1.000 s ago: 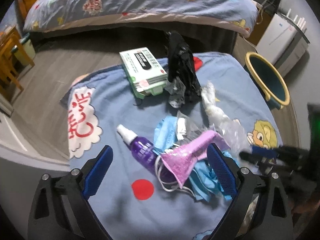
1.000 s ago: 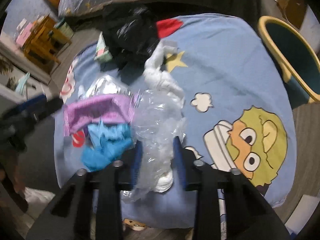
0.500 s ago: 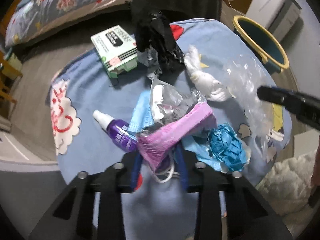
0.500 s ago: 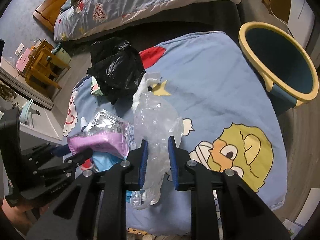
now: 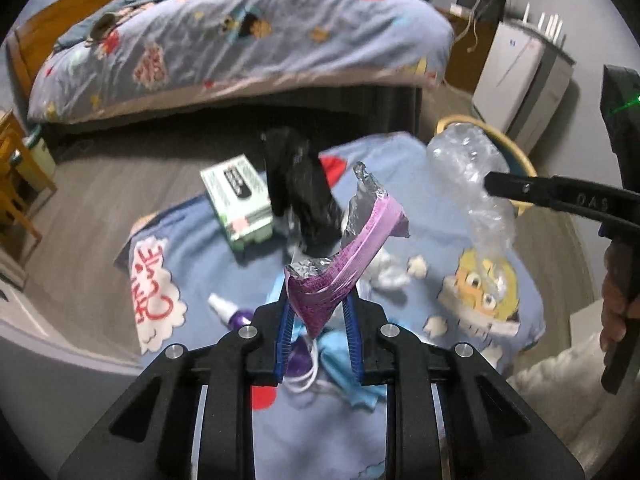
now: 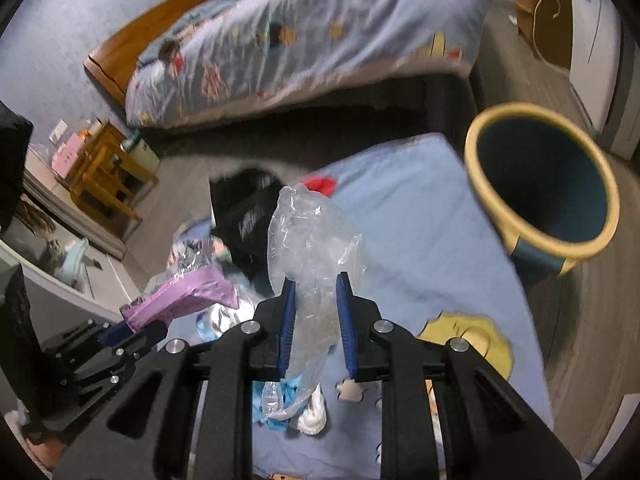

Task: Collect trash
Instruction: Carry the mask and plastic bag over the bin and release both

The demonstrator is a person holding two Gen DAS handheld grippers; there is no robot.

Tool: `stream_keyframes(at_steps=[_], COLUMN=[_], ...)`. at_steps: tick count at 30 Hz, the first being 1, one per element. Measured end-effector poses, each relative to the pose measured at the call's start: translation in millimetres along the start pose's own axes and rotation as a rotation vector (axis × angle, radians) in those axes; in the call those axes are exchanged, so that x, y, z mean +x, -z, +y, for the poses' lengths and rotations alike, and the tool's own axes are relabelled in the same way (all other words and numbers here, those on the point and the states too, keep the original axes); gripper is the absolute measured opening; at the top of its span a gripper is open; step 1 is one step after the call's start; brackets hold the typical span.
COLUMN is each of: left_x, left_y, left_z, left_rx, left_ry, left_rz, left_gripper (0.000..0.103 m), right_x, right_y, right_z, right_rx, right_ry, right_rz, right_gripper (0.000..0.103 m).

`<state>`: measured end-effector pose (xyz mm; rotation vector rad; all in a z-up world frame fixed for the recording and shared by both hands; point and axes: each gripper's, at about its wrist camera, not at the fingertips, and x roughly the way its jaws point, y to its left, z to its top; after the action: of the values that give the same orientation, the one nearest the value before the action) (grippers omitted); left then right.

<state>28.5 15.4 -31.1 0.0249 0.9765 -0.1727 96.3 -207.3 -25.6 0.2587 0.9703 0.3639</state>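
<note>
My left gripper [image 5: 318,328] is shut on a purple foil wrapper [image 5: 348,256] and holds it up above the blue cartoon cloth [image 5: 192,248]. My right gripper [image 6: 314,316] is shut on a crumpled clear plastic bag [image 6: 308,248], also lifted; the bag shows in the left wrist view [image 5: 472,176]. A blue bin with a yellow rim [image 6: 540,184] stands to the right of the cloth. Blue masks [image 5: 340,364], white tissue [image 5: 392,276] and a black plastic bag [image 5: 300,188] lie on the cloth.
A green and white box [image 5: 240,196] and a purple spray bottle [image 5: 232,314] lie on the cloth. A bed [image 5: 240,40] stands behind. Wooden furniture [image 6: 108,168] is at the left, a white appliance [image 5: 516,72] at the right.
Both grippers have risen with their loads. The left closed on the purple wrapper and lifted it off the pile. The right carried the clear bag up and toward the bin side.
</note>
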Motion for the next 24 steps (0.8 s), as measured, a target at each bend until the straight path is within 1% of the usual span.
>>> stream_keyframes(at_steps=[3, 8, 10, 12, 16, 20, 22, 24], left_x=[-4, -9, -10, -10, -10, -8, -6, -2], left_y=[-7, -18, -23, -26, -33, -41, -46, -53], left_z=[-2, -13, -18, -20, -28, -41, -48, -57], left_rx=[-0.017, 0.009, 0.018, 0.021, 0.017, 0.033, 0.034, 0.052], left_ry=[0.007, -0.016, -0.020, -0.019, -0.001, 0.007, 0.026, 0.034], left_rz=[-0.034, -0.096, -0.116, -0.125, -0.135, -0.139, -0.137, -0.133], left_gripper=[0.025, 0.025, 0.025, 0.025, 0.025, 0.025, 0.025, 0.025], right_x=[-21, -54, -68, -75, -76, -69, -66, -59], right_y=[-16, -43, -55, -66, -79, -88, -93, -99], right_z=[-9, -30, -42, -51, -68, -86, -96, -107], right_rx=[0.004, -0.021, -0.045, -0.060, -0.070, -0.068, -0.063, -0.059], right_ry=[-0.003, 0.020, 0.054, 0.084, 0.109, 0.125, 0.137, 0.161], right_rz=[-0.056, -0.136, -0.177, -0.198, -0.211, -0.206, -0.207, -0.204], right_gripper=[0.019, 0.019, 0.019, 0.019, 0.019, 0.019, 0.019, 0.019])
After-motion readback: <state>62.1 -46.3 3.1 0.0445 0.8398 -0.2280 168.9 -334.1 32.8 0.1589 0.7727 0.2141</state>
